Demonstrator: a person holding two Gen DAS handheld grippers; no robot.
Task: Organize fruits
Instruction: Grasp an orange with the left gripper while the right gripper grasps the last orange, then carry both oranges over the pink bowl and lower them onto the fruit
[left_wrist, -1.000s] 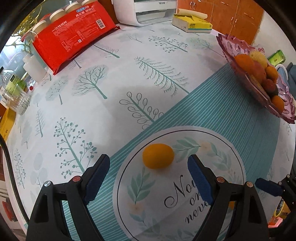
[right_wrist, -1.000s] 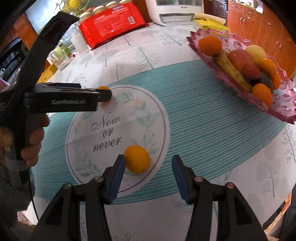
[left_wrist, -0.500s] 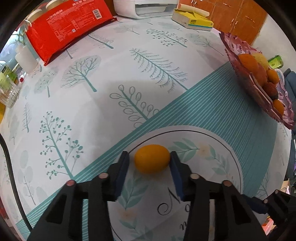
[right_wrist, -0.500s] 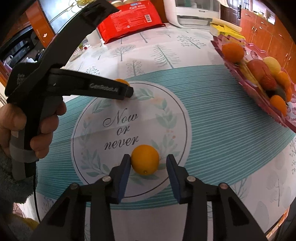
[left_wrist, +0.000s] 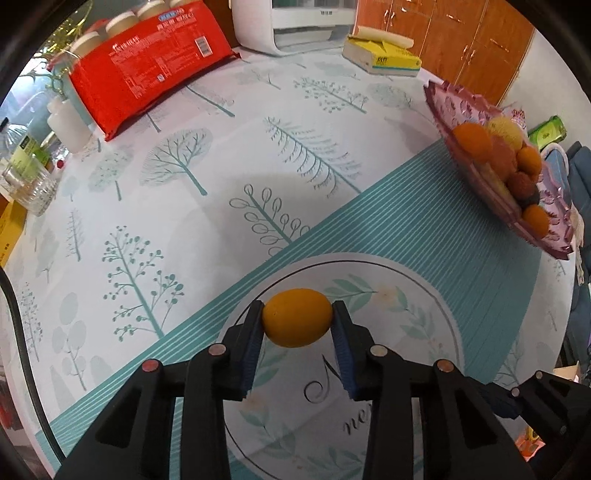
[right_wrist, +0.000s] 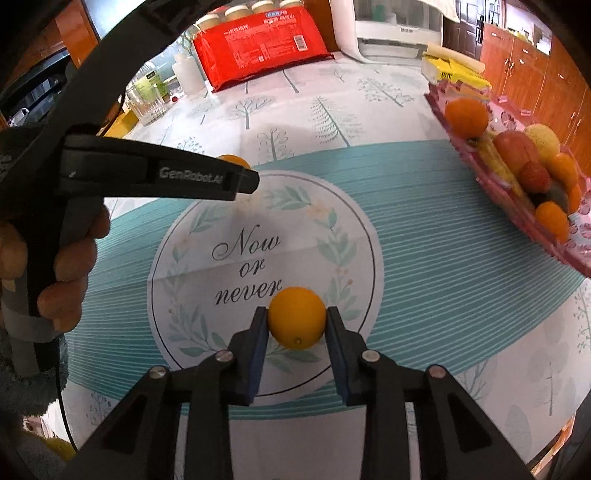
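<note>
Left wrist view: the left gripper (left_wrist: 297, 325) is closed on an oval orange fruit (left_wrist: 297, 318), its 2 blue-padded fingers (left_wrist: 251, 345) pressed against the fruit's 2 ends. The fruit sits right at the fingertips, over the edge of the white printed circle on the tablecloth (left_wrist: 221, 177); whether it is touching the cloth cannot be told. Well off to the right stands a pink glass fruit dish (left_wrist: 458, 107) holding several orange, red and yellow fruits. At the far side of the table lie a red package (left_wrist: 147, 70), a yellow box (left_wrist: 380, 55) and a white appliance (left_wrist: 295, 26).

Right wrist view: the right gripper (right_wrist: 297, 326) is likewise closed on a round orange (right_wrist: 297, 318), 1 pad touching each side, the fruit held between the fingertips. It sits over the lower part of the circle, just below the words "Now or never". To the left, a hand (right_wrist: 55, 266) holds the left gripper (right_wrist: 243, 179) side-on; its oval fruit (right_wrist: 232, 160) peeks out just behind the finger tip, near the circle's upper left rim. The fruit dish (right_wrist: 546, 236) stands at the right, well apart from both held fruits.
</note>
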